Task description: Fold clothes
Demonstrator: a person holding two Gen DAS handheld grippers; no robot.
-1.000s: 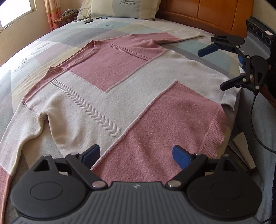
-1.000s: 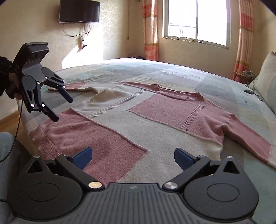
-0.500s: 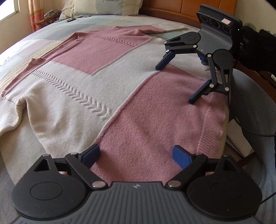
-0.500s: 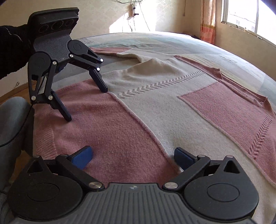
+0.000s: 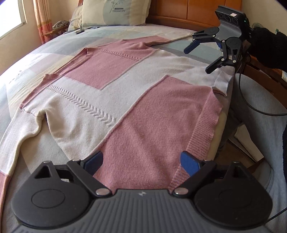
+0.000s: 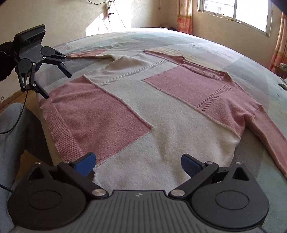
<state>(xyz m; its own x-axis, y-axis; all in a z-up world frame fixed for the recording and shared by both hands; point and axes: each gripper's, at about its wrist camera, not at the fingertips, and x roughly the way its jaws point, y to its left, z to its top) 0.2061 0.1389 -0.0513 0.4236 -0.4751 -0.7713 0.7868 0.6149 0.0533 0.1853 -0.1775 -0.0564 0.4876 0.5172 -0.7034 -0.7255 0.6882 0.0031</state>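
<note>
Bright window daylight, sharp, fisheye-warped edges.

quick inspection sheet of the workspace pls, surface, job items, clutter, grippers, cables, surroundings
surface: bed with a pastel patchwork cover
job's things: pink and cream sweater spread flat, unfolded, hem at the bed's edge
clutter: small dark object near the pillow
grippers: left gripper open over the pink hem corner; right gripper open over the cream hem corner
cables: black cable hanging from the right gripper
surroundings: wooden headboard, window, curtains
</note>
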